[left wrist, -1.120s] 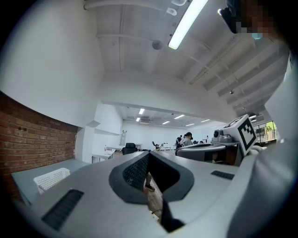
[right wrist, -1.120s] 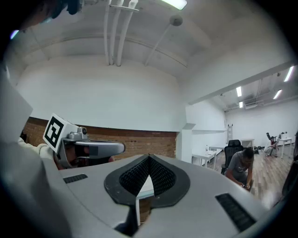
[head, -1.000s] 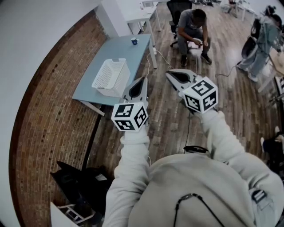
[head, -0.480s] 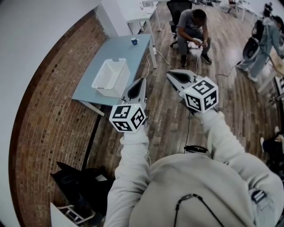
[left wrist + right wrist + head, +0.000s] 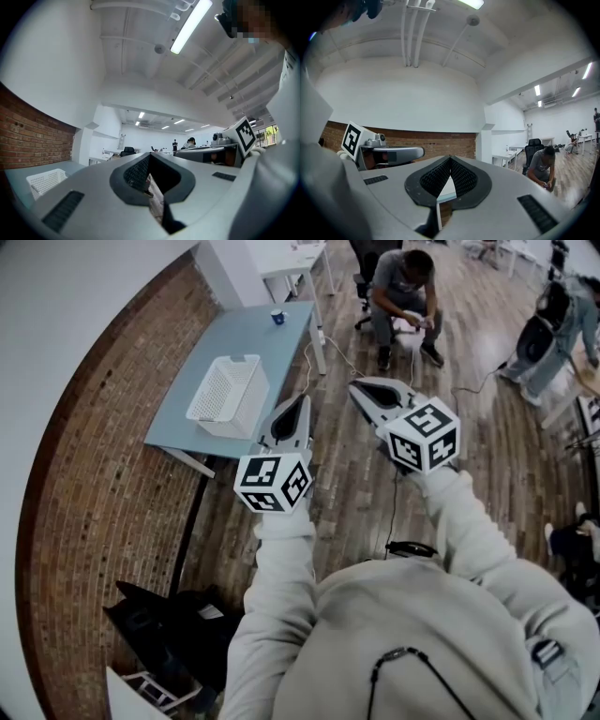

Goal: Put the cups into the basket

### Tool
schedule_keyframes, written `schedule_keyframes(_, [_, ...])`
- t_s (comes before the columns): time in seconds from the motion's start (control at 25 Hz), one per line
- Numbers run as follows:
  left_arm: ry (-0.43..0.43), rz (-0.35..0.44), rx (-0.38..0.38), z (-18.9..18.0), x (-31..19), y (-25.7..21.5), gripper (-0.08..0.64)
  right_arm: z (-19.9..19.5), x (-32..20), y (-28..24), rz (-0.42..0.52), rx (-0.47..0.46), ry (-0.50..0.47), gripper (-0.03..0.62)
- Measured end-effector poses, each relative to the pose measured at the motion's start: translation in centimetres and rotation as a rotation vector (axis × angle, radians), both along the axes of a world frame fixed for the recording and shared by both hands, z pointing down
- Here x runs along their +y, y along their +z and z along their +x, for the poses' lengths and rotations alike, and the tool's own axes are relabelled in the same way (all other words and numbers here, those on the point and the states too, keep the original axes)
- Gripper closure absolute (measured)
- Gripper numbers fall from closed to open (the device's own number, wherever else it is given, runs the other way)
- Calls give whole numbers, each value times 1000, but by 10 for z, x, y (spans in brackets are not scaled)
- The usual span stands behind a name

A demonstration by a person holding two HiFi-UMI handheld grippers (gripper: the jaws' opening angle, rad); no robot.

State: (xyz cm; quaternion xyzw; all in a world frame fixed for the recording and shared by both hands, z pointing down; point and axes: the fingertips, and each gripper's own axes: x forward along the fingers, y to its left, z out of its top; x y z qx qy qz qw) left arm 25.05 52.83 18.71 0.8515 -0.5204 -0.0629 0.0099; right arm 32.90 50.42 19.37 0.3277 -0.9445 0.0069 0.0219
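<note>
A white mesh basket (image 5: 228,395) stands on a blue-grey table (image 5: 192,381) by the brick wall. One small blue cup (image 5: 277,317) sits at the table's far end. Both grippers hang in the air over the wooden floor, well short of the table. My left gripper (image 5: 302,401) is shut and empty, with its tip near the table's right edge. My right gripper (image 5: 354,385) is shut and empty too, further right. In the left gripper view the left gripper (image 5: 149,155) has its jaws together, and the basket (image 5: 46,180) shows low at the left. The right gripper (image 5: 450,158) shows its jaws meeting at the tip.
A person (image 5: 403,292) sits on a chair beyond the table, and another person (image 5: 553,320) stands at the far right. A cable (image 5: 398,493) runs over the wooden floor. A black bag (image 5: 164,634) lies by the brick wall. White desks (image 5: 286,259) stand behind.
The table, basket and cup have slid slightly up and left in the head view. Both grippers stay shut and held up about as before.
</note>
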Motion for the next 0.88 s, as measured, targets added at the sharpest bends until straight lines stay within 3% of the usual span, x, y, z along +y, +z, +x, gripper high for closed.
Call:
schedule_keyframes(0.2, [29,-44,53,1,-11,3,565,-6,-4,2,-26,-14,-51,583])
schedule_keyframes(0.4, [21,-52,37,1,-20,1,565,-6,-8,3,-17,4,-65,583])
schedule_keyframes(0.52, [88,-68,67,7,-14,2,565,10,-8,5,-21,3,-65,583])
schedule_keyframes(0.88, [87,-64,32,-4,-26,-2,565,17,-33,12,-44,-31,-74,583])
